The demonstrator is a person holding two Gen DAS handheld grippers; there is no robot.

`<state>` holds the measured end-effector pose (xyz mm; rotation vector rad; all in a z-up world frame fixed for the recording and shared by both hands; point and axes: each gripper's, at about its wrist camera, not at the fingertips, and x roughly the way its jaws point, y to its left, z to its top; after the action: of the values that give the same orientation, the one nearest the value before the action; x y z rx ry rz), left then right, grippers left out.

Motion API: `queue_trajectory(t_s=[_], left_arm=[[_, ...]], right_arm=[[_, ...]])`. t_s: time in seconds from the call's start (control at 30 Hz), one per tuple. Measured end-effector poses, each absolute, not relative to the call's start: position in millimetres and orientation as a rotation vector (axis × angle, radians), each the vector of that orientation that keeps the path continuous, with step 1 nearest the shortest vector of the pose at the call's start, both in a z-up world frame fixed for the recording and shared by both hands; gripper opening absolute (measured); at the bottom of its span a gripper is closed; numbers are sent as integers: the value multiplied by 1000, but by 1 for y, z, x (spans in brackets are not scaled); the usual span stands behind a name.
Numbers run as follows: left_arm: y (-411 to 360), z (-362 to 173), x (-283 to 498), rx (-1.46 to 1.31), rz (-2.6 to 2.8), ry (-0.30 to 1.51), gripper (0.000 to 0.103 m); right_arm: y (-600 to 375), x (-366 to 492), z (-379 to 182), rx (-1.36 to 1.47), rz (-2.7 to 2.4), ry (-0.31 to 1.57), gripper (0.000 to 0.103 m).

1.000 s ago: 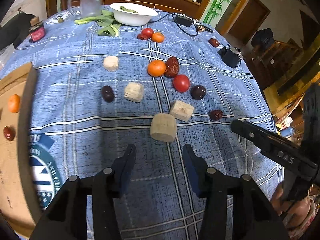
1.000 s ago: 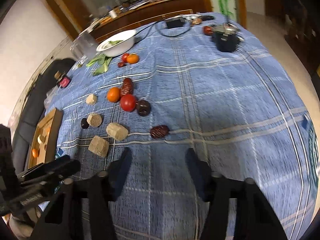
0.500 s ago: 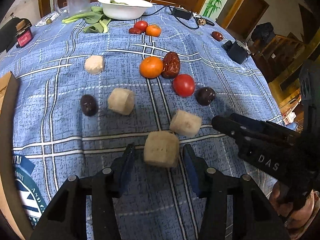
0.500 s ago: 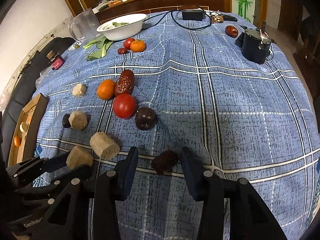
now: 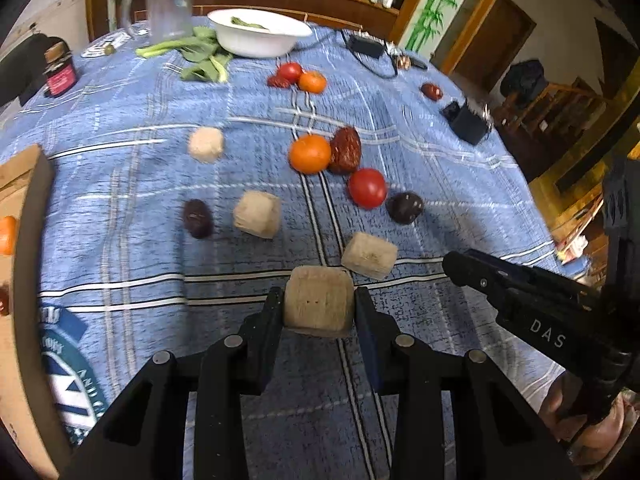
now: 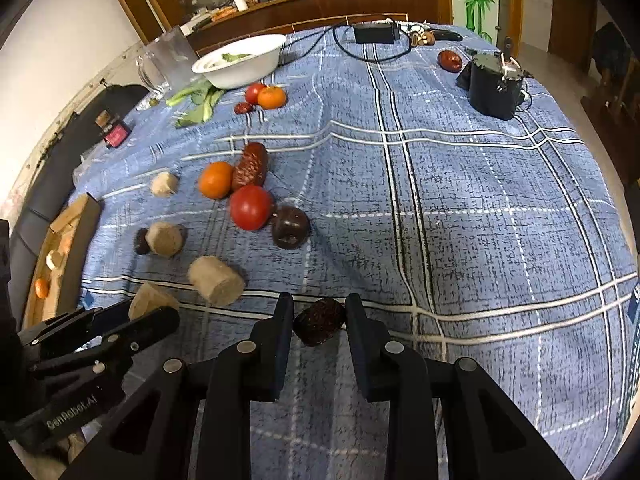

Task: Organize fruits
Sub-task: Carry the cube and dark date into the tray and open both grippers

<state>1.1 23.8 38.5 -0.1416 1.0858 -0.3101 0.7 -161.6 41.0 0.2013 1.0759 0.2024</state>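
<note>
My left gripper (image 5: 318,306) is shut on a tan block (image 5: 319,301) just above the blue checked cloth. My right gripper (image 6: 319,314) has its jaws close on both sides of a dark red date (image 6: 319,321) that lies on the cloth; whether they touch it I cannot tell. Beyond lie an orange (image 5: 310,153), a large date (image 5: 346,149), a tomato (image 5: 367,187), a dark fruit (image 5: 405,207), a small dark date (image 5: 197,218) and more tan blocks (image 5: 257,213). The right gripper also shows in the left wrist view (image 5: 516,292).
A wooden tray (image 5: 22,200) with an orange and a date stands at the left edge. At the back are a white bowl (image 5: 260,34), greens (image 5: 200,56), a glass jug (image 5: 168,2), a tomato and orange pair (image 5: 302,78), a black device (image 6: 496,84) and a cable.
Both grippers moved forward and narrowed. The left one closed on the tan block. The right one came around the date.
</note>
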Motion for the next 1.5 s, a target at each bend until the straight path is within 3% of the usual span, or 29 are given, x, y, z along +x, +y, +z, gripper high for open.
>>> queue_trajectory(t_s=[0.4,0.77,1.17,1.43,1.5], left_arm=[[171,79,-30,-289,-114,1023,34],[327,63,-51,-323,113,1072,34],[351,35,-33,-333,52,1147,34],[360,52,-41,-376,62,1101,39],[364,59,-45,-397,72,1082,46]], right_arm=[[-49,-8,96,168,435,1012,28],[133,-20,102,36,703,1041,29],[209,-18,48,-89,676,1129,29],[213,-12,33,-87,659,1162,30],[210,-11,36,-62,660,1162,41]])
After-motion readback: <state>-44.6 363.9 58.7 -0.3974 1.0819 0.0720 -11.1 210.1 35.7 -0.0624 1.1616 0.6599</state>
